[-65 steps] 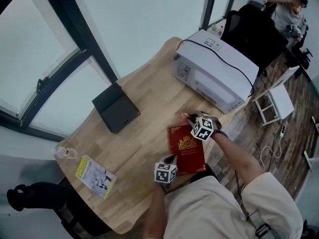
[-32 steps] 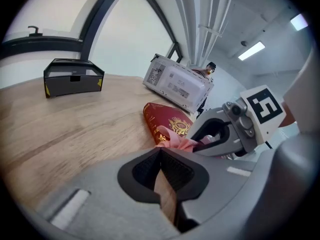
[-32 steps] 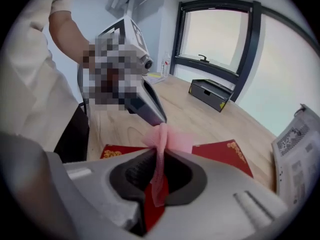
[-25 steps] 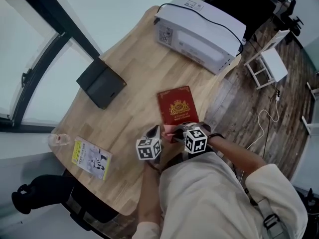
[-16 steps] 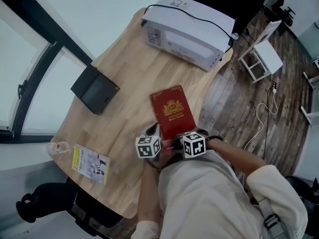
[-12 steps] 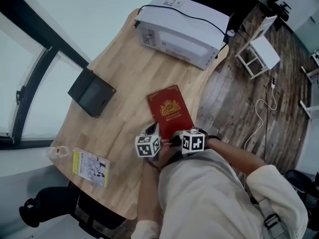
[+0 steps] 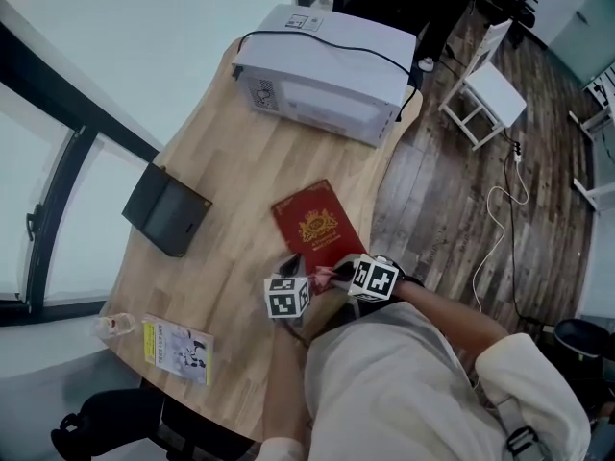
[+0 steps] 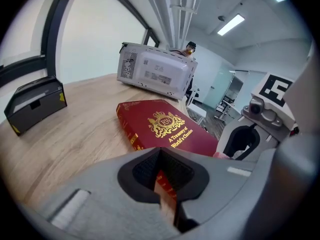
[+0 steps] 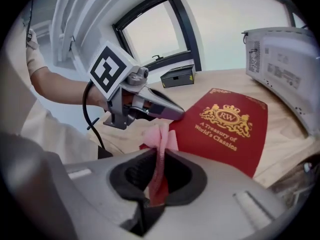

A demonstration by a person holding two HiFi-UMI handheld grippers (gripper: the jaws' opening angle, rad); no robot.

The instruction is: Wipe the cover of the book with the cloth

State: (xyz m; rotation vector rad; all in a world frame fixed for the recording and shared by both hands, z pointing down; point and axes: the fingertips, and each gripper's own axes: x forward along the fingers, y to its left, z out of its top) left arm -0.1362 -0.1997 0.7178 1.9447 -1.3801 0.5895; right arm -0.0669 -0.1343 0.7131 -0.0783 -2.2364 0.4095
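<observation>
The right gripper (image 9: 161, 160) is pressed together on a pink cloth (image 9: 159, 134), pinching it along a fold so that a small bunch sticks out past the tips, which gives it a soft pad to drag over a surface. That bunch rests on the lowest corner of the red book (image 9: 225, 126), at the lower centre of the right gripper view, so the wipe looks ready to start from this near edge and run up across the gold crest. The left gripper (image 8: 161, 154) is drawn shut with nothing seen between its pads. In the right gripper view its pointed tip comes in from the left and meets the book's edge just beside the cloth, probably to pin the book so it does not slide under the wiping. The book lies flat and closed, cover up, on the wooden table (image 7: 240, 161), near its right-hand edge in the head view and angled toward the upper right. Well apart from it, a white boxy appliance (image 7: 322, 60) sits at the top centre of the head view and a black box (image 7: 165, 209) at the middle left, leaving open wood around the book.
</observation>
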